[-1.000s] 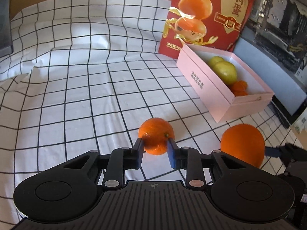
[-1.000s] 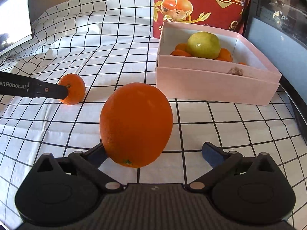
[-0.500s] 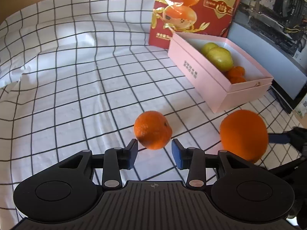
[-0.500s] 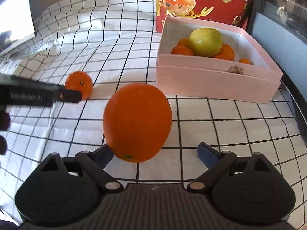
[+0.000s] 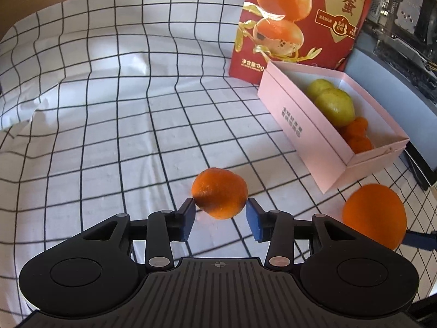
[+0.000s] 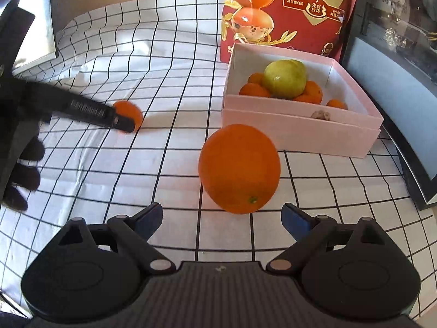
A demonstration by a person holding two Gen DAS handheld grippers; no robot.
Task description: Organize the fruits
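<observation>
Wide stretch of checked cloth [image 5: 114, 114] lies open to the left and far side, w/ only soft folds near its far-left edge. To the right, pink box [image 6: 300, 134] blocks the way, red bag [image 6: 284, 13] upright right behind it & a dark framed panel [image 6: 393, 125] along its far side. Small orange [image 5: 220, 201] sits in front of the left gripper [image 5: 220, 218], large orange [image 6: 239, 168] just ahead of the right gripper [image 6: 221, 217]; between large orange & box only a narrow strip of cloth.

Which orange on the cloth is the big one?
The large orange in front of the right gripper, nearest the pink box. The small orange sits between the left gripper fingers.
</observation>
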